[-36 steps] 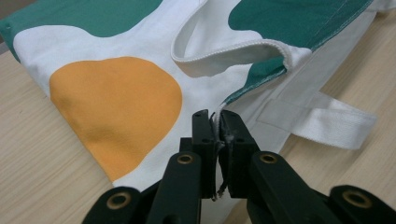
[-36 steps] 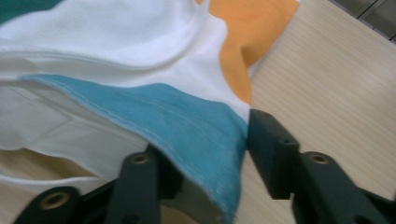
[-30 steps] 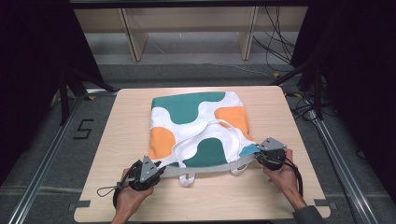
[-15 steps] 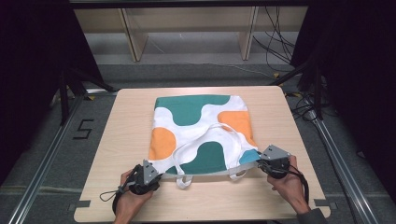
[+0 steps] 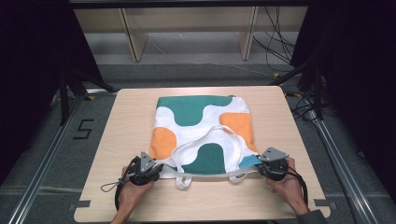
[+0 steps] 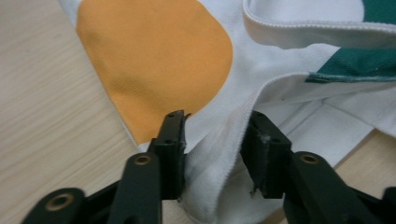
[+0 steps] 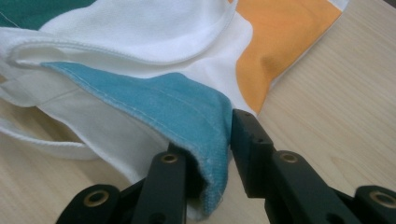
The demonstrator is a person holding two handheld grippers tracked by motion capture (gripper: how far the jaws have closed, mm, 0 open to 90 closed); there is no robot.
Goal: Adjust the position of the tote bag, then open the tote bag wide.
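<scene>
The tote bag (image 5: pixel 203 133) now lies flatter and further out across the middle of the table (image 5: pixel 121 121) than a second ago, when its near half was bunched up closer to the person; the mouth edge has been drawn toward the near side and stretched into a straight line between the two tools. To me that looks like spreading it smooth, nearly done. It is white cloth with green and orange blobs, one white handle (image 5: pixel 210 140) looped back over the body and another small loop hanging off the near edge.

The left gripper (image 6: pixel 212 140) has the white hem at the bag's near left corner between its jaws, which have just been closing; the cloth fills the gap, so it is clamped. The right gripper (image 7: pixel 212 140), jaws just easing apart a little, has the blue-lined corner (image 7: pixel 177 107) between them
</scene>
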